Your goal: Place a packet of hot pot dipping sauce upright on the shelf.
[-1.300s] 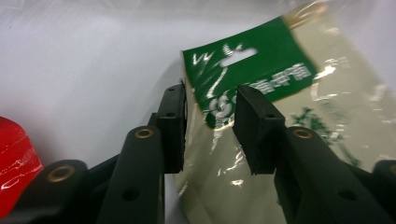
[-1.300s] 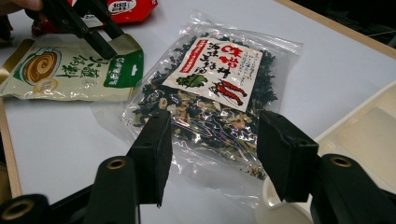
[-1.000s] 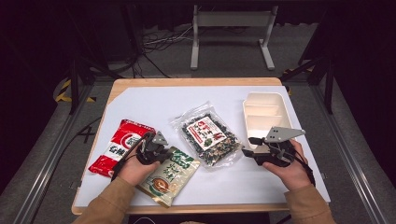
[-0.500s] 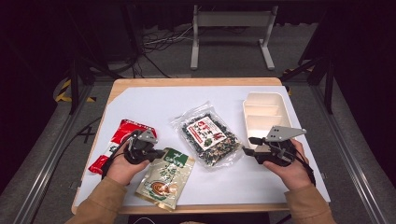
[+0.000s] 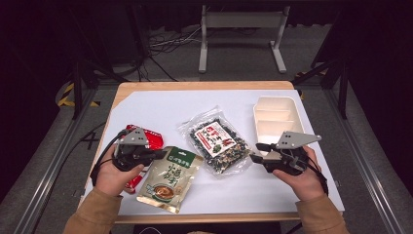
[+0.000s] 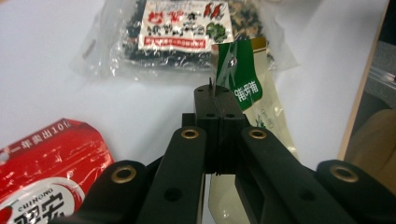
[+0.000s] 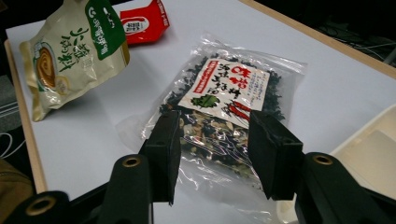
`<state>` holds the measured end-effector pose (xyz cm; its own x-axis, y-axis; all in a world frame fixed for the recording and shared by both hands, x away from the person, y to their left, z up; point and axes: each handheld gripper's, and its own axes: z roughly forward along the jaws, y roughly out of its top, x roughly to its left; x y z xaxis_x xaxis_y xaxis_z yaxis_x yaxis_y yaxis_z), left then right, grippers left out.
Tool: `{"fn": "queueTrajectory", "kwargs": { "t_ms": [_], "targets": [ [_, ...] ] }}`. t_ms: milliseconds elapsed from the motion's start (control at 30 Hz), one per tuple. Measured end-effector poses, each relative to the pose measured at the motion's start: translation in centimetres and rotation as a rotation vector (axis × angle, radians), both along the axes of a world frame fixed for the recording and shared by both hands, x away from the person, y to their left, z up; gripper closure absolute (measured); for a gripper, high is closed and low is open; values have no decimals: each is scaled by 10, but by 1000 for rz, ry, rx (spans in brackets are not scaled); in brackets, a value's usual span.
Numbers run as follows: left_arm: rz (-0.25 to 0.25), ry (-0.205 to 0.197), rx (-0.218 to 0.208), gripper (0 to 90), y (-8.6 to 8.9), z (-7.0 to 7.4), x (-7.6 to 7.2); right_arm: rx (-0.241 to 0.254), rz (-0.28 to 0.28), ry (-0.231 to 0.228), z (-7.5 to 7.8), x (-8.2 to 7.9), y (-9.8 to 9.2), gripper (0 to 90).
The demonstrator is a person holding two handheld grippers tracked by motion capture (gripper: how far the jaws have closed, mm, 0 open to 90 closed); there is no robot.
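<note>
My left gripper [image 5: 162,155] [image 6: 217,91] is shut on the top corner of a green-and-beige soup pouch [image 5: 170,178] [image 6: 246,87], whose upper end is raised off the white table; the pouch [image 7: 70,51] hangs tilted. A red snack packet [image 5: 149,138] [image 6: 42,158] lies under my left hand. My right gripper [image 5: 254,152] [image 7: 215,120] is open, and its jaws have just been closing. They straddle the near edge of a clear bag of dark dried mix [image 5: 217,144] [image 7: 224,93] without pressing on it.
A cream compartment tray [image 5: 275,100] [image 7: 373,149] stands at the right, just beyond my right gripper. The white mat leaves a wooden table rim [image 5: 204,85] showing at the back. A metal stand and cables sit on the dark floor behind.
My left hand has risen and drawn left, lifting the pouch's top end. The right hand has stayed in place, with its jaws a little narrower.
</note>
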<state>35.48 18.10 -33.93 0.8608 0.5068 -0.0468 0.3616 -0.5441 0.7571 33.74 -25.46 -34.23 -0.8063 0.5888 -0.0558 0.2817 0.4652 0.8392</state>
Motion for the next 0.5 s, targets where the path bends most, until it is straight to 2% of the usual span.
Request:
{"fn": "queueTrajectory", "kwargs": {
  "t_ms": [133, 333, 367, 500],
  "targets": [
    [-9, -37, -18, 900, 4, 10, -8, 20, 23, -1, 6, -6, 6, 536],
    [-30, -95, -94, 900, 10, 28, -22, 22, 45, -14, 13, -12, 12, 538],
    [-30, -95, -94, 900, 10, 28, -22, 22, 45, -14, 13, -12, 12, 538],
    [-35, -141, -105, 900, 10, 36, -31, 48, 72, 3, 15, -15, 18, 533]
  ]
}}
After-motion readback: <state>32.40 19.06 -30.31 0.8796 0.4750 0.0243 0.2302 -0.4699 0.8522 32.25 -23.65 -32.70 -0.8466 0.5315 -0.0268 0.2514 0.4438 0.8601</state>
